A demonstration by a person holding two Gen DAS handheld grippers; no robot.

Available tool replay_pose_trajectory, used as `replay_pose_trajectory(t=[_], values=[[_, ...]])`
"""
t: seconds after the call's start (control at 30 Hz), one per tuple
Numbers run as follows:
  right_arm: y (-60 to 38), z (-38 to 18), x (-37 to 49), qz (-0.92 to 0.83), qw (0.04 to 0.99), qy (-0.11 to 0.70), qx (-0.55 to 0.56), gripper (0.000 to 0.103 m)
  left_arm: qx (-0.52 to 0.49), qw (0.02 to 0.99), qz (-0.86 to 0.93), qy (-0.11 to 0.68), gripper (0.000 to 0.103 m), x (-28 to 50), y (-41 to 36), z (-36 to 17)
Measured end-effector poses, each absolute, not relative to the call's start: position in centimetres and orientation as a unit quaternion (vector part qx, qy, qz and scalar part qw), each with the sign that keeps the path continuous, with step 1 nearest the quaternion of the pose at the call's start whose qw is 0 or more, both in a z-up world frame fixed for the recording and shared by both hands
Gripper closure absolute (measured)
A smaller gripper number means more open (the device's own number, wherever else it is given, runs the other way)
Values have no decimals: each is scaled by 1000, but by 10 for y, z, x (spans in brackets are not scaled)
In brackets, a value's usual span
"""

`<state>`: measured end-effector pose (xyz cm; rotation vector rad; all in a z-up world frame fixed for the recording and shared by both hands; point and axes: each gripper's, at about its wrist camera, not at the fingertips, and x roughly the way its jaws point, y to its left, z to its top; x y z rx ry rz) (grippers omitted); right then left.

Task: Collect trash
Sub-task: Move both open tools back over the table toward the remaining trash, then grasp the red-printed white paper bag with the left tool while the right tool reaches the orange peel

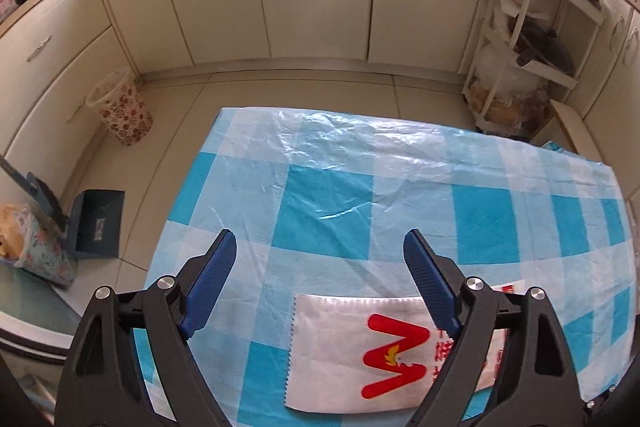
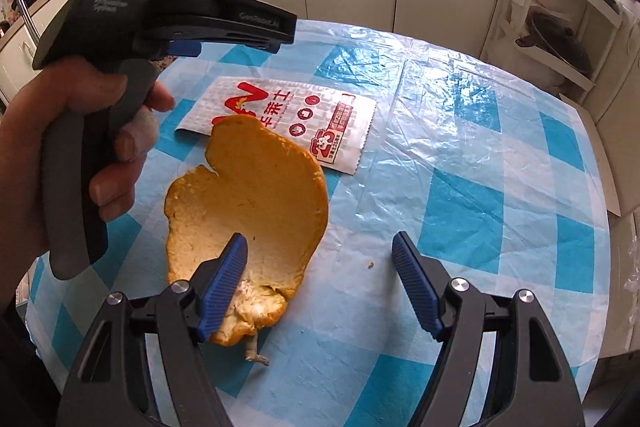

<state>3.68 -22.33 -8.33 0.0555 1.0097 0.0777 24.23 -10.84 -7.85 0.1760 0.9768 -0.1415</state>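
On the checkered tabletop (image 2: pixel 460 155) I see my left tool (image 1: pixel 320 247) spread above the wrapper (image 1: pixel 340 351), my right tool (image 2: pixel 320 251) spread beside the orange peel (image 2: pixel 256 195).

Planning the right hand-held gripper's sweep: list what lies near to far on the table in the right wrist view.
Orange fruit peel with a stem → white paper food bag with red printing → far edge of the blue-and-white checked plastic tablecloth.
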Motion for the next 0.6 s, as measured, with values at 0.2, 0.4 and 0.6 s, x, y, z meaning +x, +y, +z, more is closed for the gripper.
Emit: replay_pose_trajectory(t=[0.2,0.4,0.6], values=[[-216,-80,36,66,870,488,-25,26,167,865,-53,470,21,239,-128,-84],[-211,-76,8,126,849,502,-103,26,248,829,-132,484,21,204,-149,-80],[-225,-75,-34,171,827,517,-141,26,271,778,-224,521,21,148,-142,-79]])
